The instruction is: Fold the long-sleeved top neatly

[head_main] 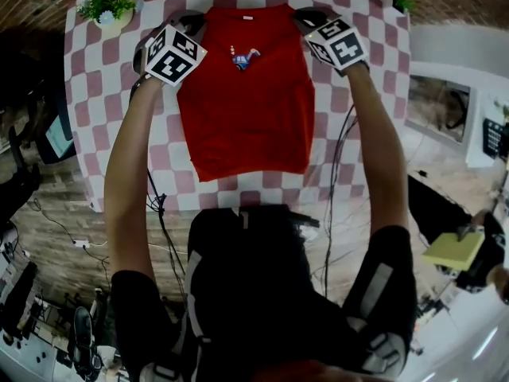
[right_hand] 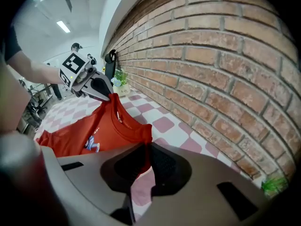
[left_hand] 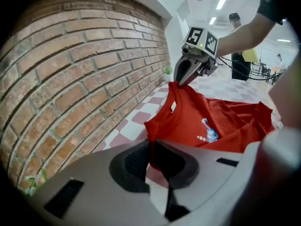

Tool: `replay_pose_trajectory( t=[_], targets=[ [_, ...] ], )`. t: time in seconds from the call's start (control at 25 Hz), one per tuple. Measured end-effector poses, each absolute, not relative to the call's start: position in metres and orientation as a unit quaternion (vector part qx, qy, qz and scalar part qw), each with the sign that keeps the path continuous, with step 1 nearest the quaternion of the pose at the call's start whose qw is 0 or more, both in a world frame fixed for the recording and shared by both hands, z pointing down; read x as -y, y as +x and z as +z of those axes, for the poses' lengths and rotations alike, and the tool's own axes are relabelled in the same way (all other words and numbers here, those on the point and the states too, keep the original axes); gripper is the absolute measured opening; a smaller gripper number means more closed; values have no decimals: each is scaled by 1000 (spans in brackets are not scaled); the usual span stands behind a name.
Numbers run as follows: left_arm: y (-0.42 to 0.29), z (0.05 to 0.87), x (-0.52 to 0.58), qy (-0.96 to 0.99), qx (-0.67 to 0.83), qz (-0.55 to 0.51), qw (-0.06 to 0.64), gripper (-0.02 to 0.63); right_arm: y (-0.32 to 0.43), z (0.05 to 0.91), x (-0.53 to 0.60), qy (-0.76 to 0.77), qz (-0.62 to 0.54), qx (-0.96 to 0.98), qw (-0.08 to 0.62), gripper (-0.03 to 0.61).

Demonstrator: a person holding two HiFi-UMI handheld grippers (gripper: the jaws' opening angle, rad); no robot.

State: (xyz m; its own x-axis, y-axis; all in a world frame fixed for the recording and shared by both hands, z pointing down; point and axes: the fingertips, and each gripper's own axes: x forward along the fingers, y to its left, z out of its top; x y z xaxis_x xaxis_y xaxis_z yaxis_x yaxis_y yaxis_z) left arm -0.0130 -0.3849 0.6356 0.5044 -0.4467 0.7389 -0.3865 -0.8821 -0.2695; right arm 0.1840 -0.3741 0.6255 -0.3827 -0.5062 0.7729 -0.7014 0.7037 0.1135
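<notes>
left gripper (left_hand: 153, 161): jaws narrow, pinching 1 shoulder corner of the red top (left_hand: 211, 121). right gripper (right_hand: 141, 166): narrow too, clamped on the other shoulder. both gripper views show the collar edge raised off the checked tablecloth (left_hand: 141, 117) beside the brick wall (left_hand: 70, 69). only the head view shows the top's body lying flat, hem nearest the person.

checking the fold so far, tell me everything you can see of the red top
The red top looks like soft knit cloth with a ribbed round neck, a white neck label and a small cartoon print on the chest. No sleeves show from above. The left tongs and right tongs pinch its shoulders, raised off the checked tablecloth; its lower part lies there.
</notes>
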Motion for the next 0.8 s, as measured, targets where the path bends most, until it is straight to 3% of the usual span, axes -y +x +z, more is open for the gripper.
replay_pose_trajectory(
  t=[0.8],
  targets=[
    [-30,518,226,-890,-251,-359,124,28,160,504,209,424,51,833,353,37]
  ],
)
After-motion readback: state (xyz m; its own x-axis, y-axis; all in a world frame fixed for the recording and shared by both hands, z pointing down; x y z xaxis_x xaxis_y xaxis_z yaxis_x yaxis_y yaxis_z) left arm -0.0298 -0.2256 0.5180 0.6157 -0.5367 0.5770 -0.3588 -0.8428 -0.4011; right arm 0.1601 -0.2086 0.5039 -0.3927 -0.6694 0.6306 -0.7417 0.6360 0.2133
